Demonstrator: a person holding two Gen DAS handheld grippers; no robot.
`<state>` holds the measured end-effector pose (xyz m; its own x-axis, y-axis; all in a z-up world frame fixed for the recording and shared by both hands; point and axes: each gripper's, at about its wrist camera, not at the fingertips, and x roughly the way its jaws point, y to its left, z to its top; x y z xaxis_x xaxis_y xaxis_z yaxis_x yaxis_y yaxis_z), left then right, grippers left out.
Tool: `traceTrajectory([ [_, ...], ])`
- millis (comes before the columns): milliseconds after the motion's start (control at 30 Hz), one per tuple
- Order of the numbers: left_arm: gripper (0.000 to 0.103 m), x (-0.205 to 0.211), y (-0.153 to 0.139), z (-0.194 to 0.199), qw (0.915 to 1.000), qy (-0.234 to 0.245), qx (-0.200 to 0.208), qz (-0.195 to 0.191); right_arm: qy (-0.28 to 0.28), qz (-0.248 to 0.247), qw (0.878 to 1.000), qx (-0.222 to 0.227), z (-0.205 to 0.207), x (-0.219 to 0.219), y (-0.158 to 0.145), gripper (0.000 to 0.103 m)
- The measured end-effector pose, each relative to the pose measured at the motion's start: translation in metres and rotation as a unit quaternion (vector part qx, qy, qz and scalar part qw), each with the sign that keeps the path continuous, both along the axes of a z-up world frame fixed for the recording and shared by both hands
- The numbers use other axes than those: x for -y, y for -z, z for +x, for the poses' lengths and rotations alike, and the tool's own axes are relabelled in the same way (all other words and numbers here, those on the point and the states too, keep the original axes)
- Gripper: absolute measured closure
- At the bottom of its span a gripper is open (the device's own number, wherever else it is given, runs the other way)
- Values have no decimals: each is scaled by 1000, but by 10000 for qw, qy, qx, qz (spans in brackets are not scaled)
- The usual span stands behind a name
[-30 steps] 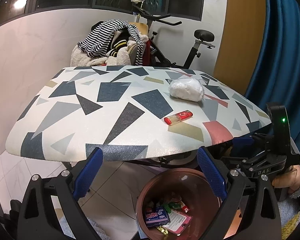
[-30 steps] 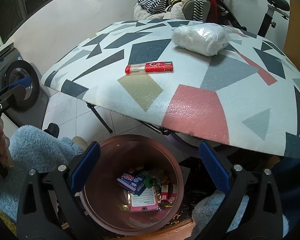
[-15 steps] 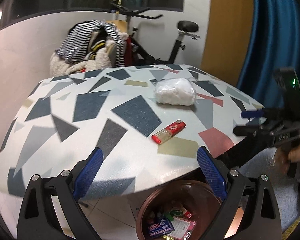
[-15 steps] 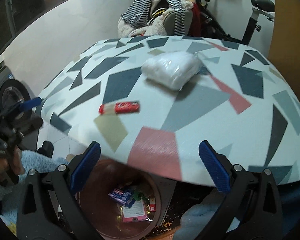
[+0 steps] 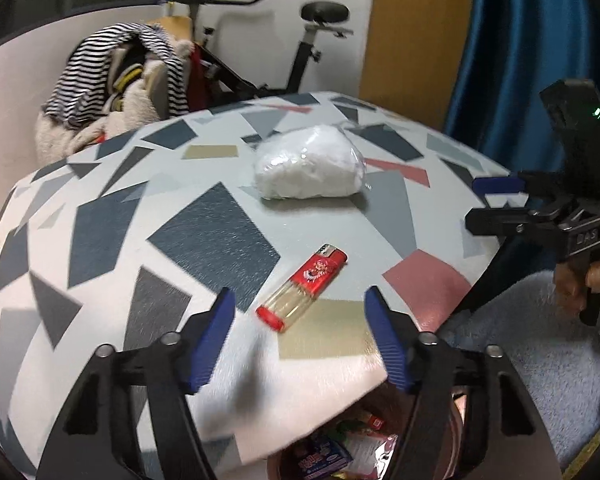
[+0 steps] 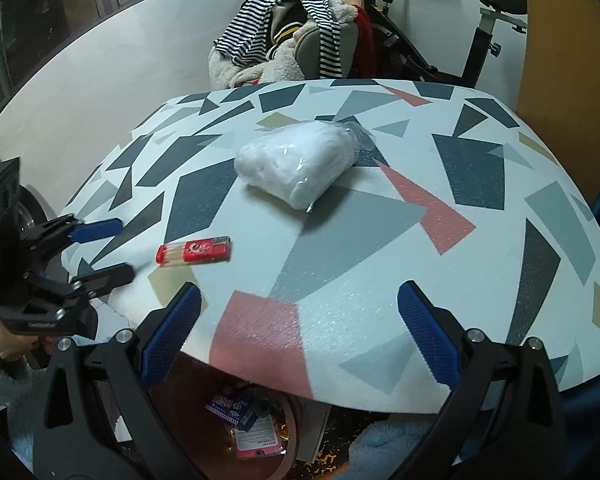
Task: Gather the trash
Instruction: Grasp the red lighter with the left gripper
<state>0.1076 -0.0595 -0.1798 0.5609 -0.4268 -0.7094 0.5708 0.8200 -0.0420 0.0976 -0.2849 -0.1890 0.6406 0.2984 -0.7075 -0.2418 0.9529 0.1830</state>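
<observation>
A red and clear lighter (image 5: 304, 286) (image 6: 194, 251) lies on the patterned table (image 5: 212, 236) (image 6: 480, 168) near its front edge. My left gripper (image 5: 300, 332) (image 6: 116, 248) hovers just in front of it, its jaws closing, with the lighter's near end between the fingertips and no pad touching it. A white plastic bag (image 5: 308, 164) (image 6: 296, 164) sits further back at mid-table. My right gripper (image 6: 300, 332) (image 5: 474, 204) is open over the front right edge with nothing between its fingers. The brown trash bin (image 6: 196, 440) (image 5: 274, 466) stands below the table edge with several wrappers inside.
Behind the table a chair piled with striped clothes (image 5: 116, 92) (image 6: 292, 32) and an exercise bike (image 5: 300, 52) (image 6: 484, 40) stand against the wall. A blue curtain (image 5: 532, 60) hangs to the right. A hand (image 5: 596, 280) in a fluffy blue sleeve holds the right gripper.
Both grippers have come up from the bin and forward over the table. The left one has closed in on the lighter and its jaws have narrowed. The bin is now mostly hidden under the table edge.
</observation>
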Motion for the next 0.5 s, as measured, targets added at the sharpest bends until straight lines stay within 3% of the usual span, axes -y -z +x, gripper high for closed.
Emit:
traceTrajectory([
  [200,46,22,24,26,9972,342,-250,622,70,109,9999,-17,4,6,4,6],
  [267,53,25,31,33,9958,377,-349,755,83,134,9999,-11,4,8,5,6],
  [500,55,30,35,43,9961,302,-435,711,115,158,9998,-37,6,13,8,6],
])
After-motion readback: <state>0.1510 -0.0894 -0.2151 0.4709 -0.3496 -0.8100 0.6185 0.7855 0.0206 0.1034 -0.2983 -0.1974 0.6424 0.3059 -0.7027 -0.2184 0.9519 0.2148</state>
